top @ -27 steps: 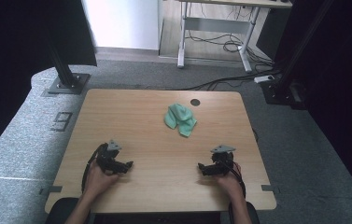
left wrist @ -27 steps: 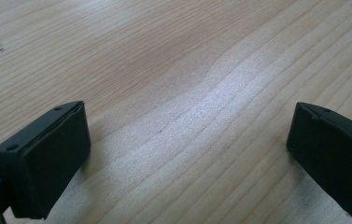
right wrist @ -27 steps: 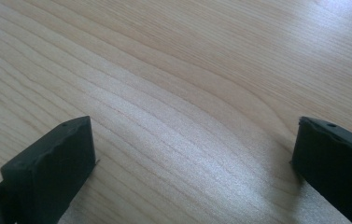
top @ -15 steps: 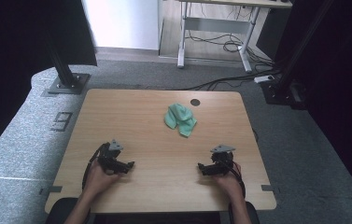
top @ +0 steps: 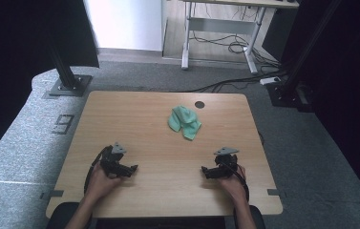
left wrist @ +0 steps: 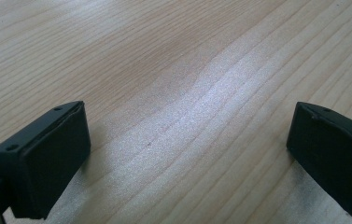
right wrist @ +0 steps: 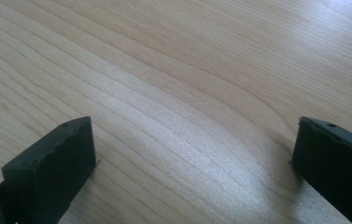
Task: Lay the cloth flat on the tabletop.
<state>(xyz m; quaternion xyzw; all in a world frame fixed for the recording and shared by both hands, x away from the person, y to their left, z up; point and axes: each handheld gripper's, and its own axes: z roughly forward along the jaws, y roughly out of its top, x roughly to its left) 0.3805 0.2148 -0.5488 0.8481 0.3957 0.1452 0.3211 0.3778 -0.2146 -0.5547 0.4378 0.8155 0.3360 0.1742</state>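
Jaws gaping wide and empty, left gripper and right gripper are resting on the surface, green cloth lying crumpled well ahead, risking a snagged single layer.

Both forearms cut off by the high view's bottom edge; green cloth's folds too small to tell.

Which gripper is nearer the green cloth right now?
Right, by a small margin. The right gripper rests on the table just right of the green cloth and nearer the person; the left gripper rests farther off to the cloth's left. Both are open and empty.
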